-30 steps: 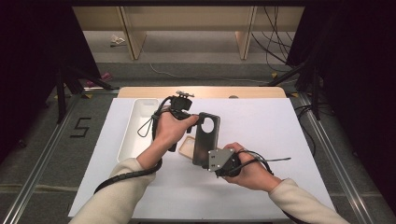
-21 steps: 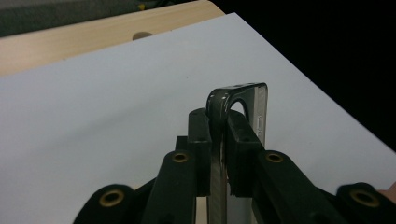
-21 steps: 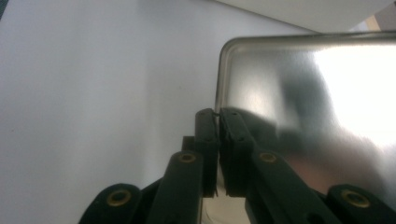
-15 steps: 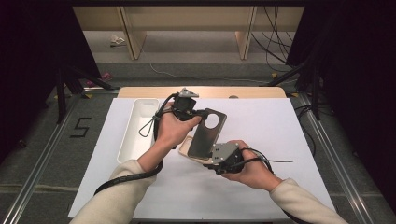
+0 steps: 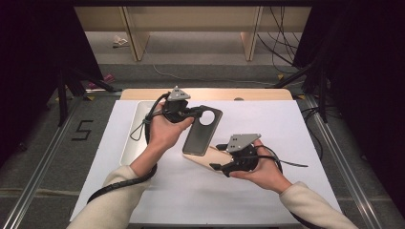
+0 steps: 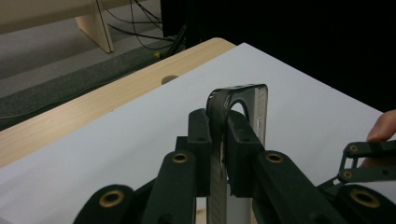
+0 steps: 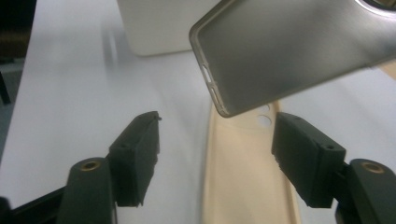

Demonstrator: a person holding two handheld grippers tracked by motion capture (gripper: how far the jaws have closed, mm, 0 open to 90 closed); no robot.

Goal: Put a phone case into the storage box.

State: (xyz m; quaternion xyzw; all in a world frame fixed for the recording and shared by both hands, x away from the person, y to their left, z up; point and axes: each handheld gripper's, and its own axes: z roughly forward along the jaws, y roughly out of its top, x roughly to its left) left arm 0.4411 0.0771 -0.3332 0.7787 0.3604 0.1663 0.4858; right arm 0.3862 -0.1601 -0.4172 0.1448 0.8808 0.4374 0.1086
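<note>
left gripper (image 5: pixel 191 113) jaws are clamped on the camera-hole end of the dark phone case (image 5: pixel 202 130), holding it up off the counter (image 5: pixel 296 119) around the middle. right gripper (image 7: pixel 215 156) jaws have just been opening, nothing pinched, beige case (image 7: pixel 243 177) lying flat below them, white tray (image 5: pixel 136 138) off toward the left edge

Bright overhead light, dark surroundings, blurred right gripper view.

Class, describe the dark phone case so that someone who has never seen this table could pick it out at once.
Start at the white mat covering the table, then find the left gripper beside the white tray. Clamped in its jaws and lifted off the mat is the dark phone case. Unlike the beige case lying flat below it, it is smoky grey with one large round camera hole.
</note>
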